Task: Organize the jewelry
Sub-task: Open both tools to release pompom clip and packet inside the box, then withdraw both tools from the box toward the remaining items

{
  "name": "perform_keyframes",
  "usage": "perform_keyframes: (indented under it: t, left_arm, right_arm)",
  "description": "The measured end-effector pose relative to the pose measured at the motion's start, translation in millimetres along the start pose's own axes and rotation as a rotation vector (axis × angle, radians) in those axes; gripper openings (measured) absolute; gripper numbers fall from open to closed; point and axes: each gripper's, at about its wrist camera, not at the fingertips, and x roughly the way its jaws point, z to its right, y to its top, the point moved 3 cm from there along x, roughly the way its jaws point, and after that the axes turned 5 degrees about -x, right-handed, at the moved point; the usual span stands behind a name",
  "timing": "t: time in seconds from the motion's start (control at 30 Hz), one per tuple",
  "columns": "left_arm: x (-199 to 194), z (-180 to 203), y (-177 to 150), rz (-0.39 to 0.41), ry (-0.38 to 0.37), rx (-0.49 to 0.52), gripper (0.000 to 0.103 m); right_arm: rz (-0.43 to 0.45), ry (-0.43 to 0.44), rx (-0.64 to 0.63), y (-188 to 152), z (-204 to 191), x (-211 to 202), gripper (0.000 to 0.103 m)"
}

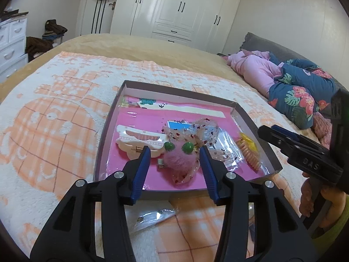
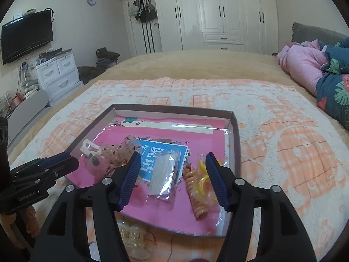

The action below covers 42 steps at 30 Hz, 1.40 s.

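We see a shallow cardboard tray (image 1: 257, 128) with a glossy pink lining on the fuzzy orange-and-white blanket (image 1: 54, 118). Our left gripper (image 1: 175, 152), jaws apart, flanks a fluffy pink pom-pom clip (image 1: 174, 161) without touching it. Our right gripper (image 2: 172, 158) stands apart above a ribbed coil hair tie (image 2: 196, 198). Only the right view shows the clear ridged clip (image 2: 133, 233) lying near, outside the tray.

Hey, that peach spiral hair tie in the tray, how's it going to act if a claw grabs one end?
The peach spiral hair tie is a long coil, so it would probably stretch and droop rather than lift stiffly. It looks like thin plastic, likely very light. It lies on glossy film beside a yellow piece, so a push may slide it into that, or roll it.
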Motion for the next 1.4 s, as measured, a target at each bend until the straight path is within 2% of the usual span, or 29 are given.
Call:
perform_keyframes:
  t: [0.23,0.3,0.43,0.5,0.53,0.7,0.87,1.4]
  left_arm:
    - [-19.5,4.5,1.1,0.034,0.006,0.008,0.049]
    - [-25.5,5.7,1.5,0.045,0.006,0.008,0.056]
    - [-37.4,9.6,2.9,0.07,0.008,0.017,0.063]
    - [-42.8,11.2,3.5,0.082,0.008,0.019,0.074]
    - [-45.2,11.7,3.8,0.088,0.009,0.02,0.076]
    - [-59.4,16.2,4.7,0.116,0.014,0.028,0.088]
    - [-70.3,17.2,2.5,0.128,0.015,0.03,0.091]
    - [-99.8,5.8,-10.9,0.177,0.049,0.018,0.091]
  right_arm:
    - [0.043,-0.005,-0.012,-1.3,-4.9,-25.3,0.07]
    - [0.056,-0.005,-0.005,-1.1,-4.6,-31.8,0.073]
    - [0.079,-0.001,0.007,-0.2,-3.7,-45.5,0.08]
    - [0.093,-0.003,0.012,0.3,-3.4,-52.1,0.082]
    - [0.098,-0.002,0.014,0.2,-2.9,-54.8,0.084]
    - [0.115,0.002,0.021,-2.0,-2.0,-68.3,0.087]
    - [0.121,0.006,0.015,-6.2,-4.4,-79.0,0.087]
    - [0.124,0.03,-0.038,-26.8,-21.6,-103.1,0.087]
